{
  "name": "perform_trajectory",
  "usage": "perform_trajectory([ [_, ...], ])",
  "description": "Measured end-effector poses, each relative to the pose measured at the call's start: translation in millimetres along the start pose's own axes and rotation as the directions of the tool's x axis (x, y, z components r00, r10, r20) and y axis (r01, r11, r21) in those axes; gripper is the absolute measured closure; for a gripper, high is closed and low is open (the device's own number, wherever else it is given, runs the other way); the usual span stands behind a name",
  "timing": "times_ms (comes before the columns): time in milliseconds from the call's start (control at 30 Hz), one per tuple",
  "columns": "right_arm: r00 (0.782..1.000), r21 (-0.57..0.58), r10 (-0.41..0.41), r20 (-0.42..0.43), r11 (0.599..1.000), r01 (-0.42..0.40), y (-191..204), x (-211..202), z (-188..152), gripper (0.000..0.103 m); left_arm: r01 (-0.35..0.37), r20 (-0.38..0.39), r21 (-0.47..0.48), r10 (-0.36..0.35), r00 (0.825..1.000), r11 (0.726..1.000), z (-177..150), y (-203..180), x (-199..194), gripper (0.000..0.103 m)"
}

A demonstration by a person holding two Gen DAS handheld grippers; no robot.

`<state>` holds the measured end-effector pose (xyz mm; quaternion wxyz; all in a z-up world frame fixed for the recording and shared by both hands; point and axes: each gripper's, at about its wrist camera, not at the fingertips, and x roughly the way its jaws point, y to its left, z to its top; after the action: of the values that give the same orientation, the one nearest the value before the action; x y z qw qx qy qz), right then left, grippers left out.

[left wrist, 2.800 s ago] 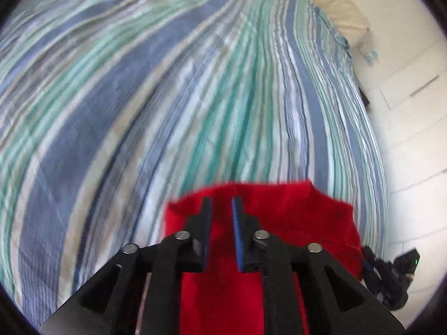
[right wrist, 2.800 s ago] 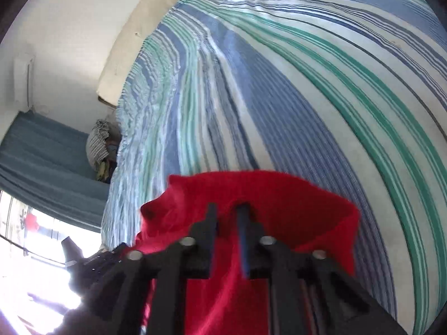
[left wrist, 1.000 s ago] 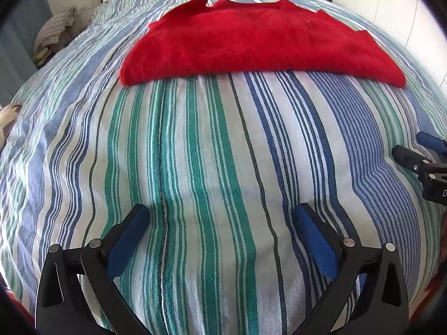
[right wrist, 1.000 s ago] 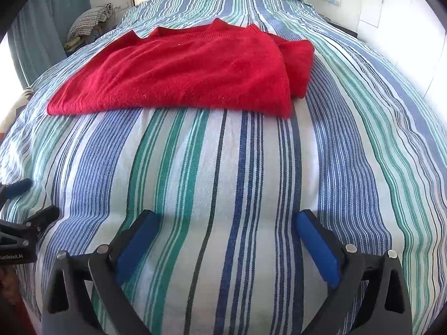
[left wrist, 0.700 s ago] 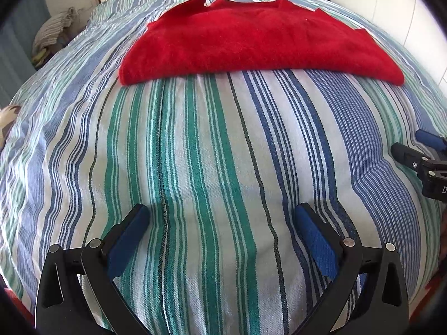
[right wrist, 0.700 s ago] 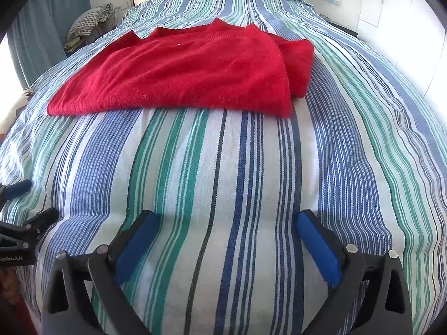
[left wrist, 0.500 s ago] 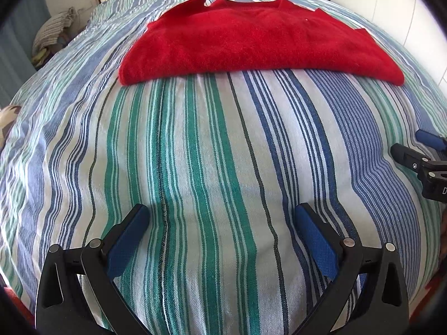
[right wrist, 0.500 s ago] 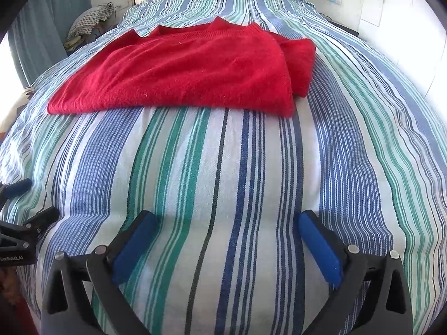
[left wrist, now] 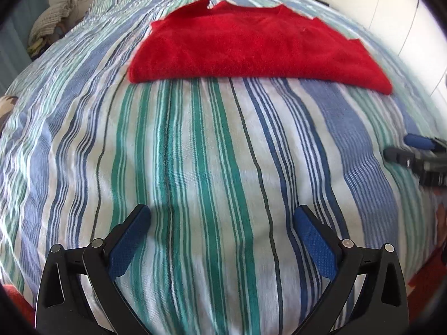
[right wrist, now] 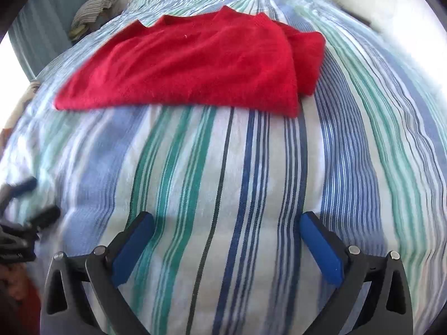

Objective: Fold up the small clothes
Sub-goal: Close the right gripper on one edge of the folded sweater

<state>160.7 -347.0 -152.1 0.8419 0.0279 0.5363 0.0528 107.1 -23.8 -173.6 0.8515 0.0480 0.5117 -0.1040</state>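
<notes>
Left claw [left wrist: 222,217] spread apart, holding nothing; right claw [right wrist: 226,222] likewise. Folded red sweater [left wrist: 251,44] on striped bedspread [left wrist: 195,167], well ahead of both.

Left gripper [left wrist: 222,223]: matte black frame, two curved arms ending in fingers faced with textured blue pads [left wrist: 127,244]; round silver pivot pins on each arm, triangular cut-outs in the outer links. Right gripper [right wrist: 226,224]: same build, black frame, blue pads [right wrist: 321,248], silver pins, triangular cut-outs. Seen side-on in the other camera, each shows small white lettering, too blurred to read.
</notes>
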Motion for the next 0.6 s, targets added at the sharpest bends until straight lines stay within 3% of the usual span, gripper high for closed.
perform_trajectory([
  [133, 0.986, 0.172, 0.091, 0.139, 0.978, -0.115, -51, -35, 37, 0.002, 0.050, 0.035, -0.024, -0.049, 0.998, 0.998, -10, 8, -19, 0.001],
  [200, 0.973, 0.280, 0.151, 0.174, 0.940, -0.195, -86, -34, 61, 0.002, 0.070, 0.052, -0.047, -0.068, 0.996, 0.996, -8, 11, -24, 0.001],
  [267, 0.963, 0.357, 0.211, 0.166, 0.898, -0.259, -112, -19, 83, 0.002, 0.080, 0.080, -0.067, -0.075, 0.994, 0.994, -5, 13, -26, 0.001],
  [333, 0.953, 0.424, 0.267, 0.144, 0.853, -0.303, -130, 4, 102, 0.011, 0.071, 0.098, -0.078, -0.064, 0.993, 0.994, -3, 15, -26, 0.001],
  [367, 0.943, 0.452, 0.301, 0.142, 0.828, -0.332, -134, 15, 110, 0.019, 0.062, 0.096, -0.079, -0.055, 0.994, 0.995, -2, 14, -23, 0.001],
  [467, 0.922, 0.483, 0.370, 0.116, 0.790, -0.378, -126, 47, 127, 0.021, 0.037, 0.048, -0.078, -0.033, 0.998, 0.996, -6, 18, -11, 0.001],
  [533, 0.924, 0.482, 0.375, 0.079, 0.797, -0.365, -114, 65, 131, 0.040, 0.024, 0.029, -0.071, -0.022, 0.999, 0.997, -8, 17, -6, 0.001],
  [567, 0.929, 0.477, 0.364, 0.065, 0.806, -0.349, -107, 70, 133, 0.073, 0.019, 0.029, -0.063, -0.017, 0.999, 0.998, -7, 16, -5, 0.001],
  [600, 0.930, 0.485, 0.360, 0.073, 0.802, -0.348, -103, 72, 135, 0.083, 0.016, 0.030, -0.057, -0.015, 0.999, 0.998, -6, 14, -5, 0.001],
])
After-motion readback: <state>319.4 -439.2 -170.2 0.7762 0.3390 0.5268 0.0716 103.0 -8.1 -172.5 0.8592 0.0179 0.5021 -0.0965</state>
